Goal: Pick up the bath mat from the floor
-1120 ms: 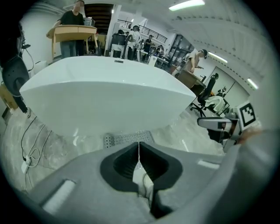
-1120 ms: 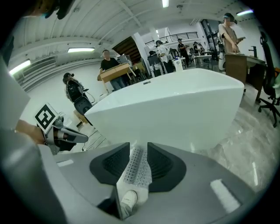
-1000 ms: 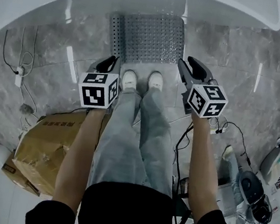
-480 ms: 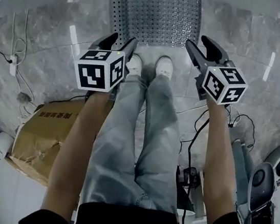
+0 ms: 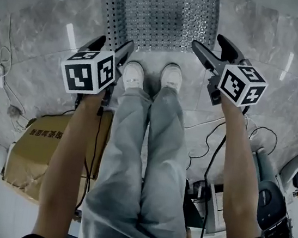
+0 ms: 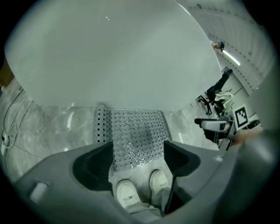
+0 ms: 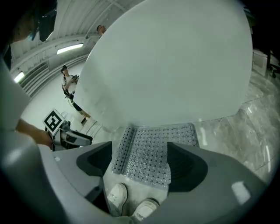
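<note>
The grey studded bath mat (image 5: 164, 13) lies flat on the marble floor against the white bathtub (image 6: 109, 52), its left edge curled up. My left gripper (image 5: 112, 47) hovers above the mat's near left corner, and my right gripper (image 5: 209, 43) above its near right edge. Both sets of jaws are opening and hold nothing. In the left gripper view the mat (image 6: 138, 135) shows on the floor beyond the left gripper (image 6: 138, 153). The right gripper view shows the mat (image 7: 151, 151) in the same way past the right gripper (image 7: 140, 162).
The person's white shoes (image 5: 133, 77) stand at the mat's near edge. A cardboard box (image 5: 29, 148) sits at the left, with cables (image 5: 2, 67) on the floor beyond it. More cables and a grey appliance (image 5: 268, 209) lie at the right.
Both grippers' jaws have spread from nearly shut to apart. The grippers have moved forward and further apart, and the mat now sits higher in the head view.
</note>
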Available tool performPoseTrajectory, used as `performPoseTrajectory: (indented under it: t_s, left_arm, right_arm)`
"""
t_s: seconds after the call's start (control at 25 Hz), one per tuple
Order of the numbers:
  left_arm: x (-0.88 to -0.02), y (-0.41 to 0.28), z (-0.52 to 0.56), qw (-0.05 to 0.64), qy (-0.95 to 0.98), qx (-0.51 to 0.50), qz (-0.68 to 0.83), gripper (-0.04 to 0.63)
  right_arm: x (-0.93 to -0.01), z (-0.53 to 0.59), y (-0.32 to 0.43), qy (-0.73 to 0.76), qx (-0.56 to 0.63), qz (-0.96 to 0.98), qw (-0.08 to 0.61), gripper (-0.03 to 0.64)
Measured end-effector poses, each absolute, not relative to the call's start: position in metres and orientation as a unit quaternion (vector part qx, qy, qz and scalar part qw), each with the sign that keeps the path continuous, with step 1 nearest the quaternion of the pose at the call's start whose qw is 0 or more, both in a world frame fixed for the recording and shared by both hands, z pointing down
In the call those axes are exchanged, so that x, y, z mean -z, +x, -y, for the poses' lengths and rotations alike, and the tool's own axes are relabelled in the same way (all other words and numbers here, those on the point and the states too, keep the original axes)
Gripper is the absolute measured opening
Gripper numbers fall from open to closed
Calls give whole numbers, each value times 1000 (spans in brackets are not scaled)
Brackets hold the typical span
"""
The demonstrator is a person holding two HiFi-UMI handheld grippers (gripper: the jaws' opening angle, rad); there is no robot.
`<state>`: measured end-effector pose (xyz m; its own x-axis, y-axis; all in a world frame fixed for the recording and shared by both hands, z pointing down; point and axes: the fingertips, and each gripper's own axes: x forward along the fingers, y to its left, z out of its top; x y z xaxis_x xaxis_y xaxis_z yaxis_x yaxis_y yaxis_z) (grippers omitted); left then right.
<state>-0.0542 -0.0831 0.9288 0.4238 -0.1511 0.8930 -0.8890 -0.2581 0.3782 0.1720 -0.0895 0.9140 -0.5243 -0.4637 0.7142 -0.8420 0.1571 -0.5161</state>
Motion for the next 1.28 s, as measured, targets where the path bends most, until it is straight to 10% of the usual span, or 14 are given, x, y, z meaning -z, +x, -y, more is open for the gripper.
performPoseTrajectory:
  t_s: [0.68, 1.28]
  left_arm:
    - [-1085, -105, 84, 509, 650, -406, 392, 468]
    - [-1180, -149, 85, 523, 622, -429, 393, 571]
  right_arm:
    - [-1092, 78, 239, 446, -510, 677, 289, 571]
    - [-1189, 78, 289, 412, -500, 659, 383, 591]
